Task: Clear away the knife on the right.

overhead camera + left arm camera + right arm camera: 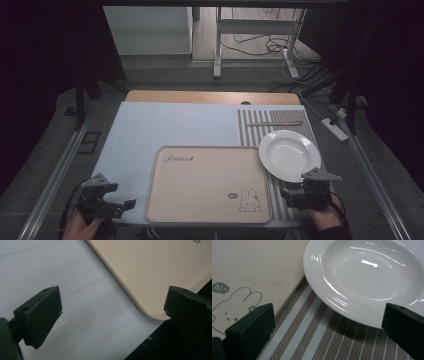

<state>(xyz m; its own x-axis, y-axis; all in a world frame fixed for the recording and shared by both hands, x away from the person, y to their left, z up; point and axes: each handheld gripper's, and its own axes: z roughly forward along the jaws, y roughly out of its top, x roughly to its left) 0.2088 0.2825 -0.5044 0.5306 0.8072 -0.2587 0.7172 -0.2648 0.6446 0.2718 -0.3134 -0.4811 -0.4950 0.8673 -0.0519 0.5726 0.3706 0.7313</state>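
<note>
A beige tray (209, 182) with a rabbit drawing lies at the table's near middle. To its right, a white deep plate (289, 155) rests on a striped placemat (250, 132), its left edge near the tray's corner. My left gripper (125, 205) is at the near left, open and empty, beside the tray's near left corner (150, 277). Its jaws (112, 302) hover over the pale mat (62, 270). My right gripper (287, 196) is open and empty just in front of the plate (367, 272). It (328, 315) spans the placemat (312, 335) between tray (257, 267) and plate.
A slim pale utensil (274, 123) lies across the far part of the placemat. A pale blue mat (170, 125) covers the wooden table (210, 96). Metal rails run along both sides. A table frame and cables (270, 45) are on the floor beyond.
</note>
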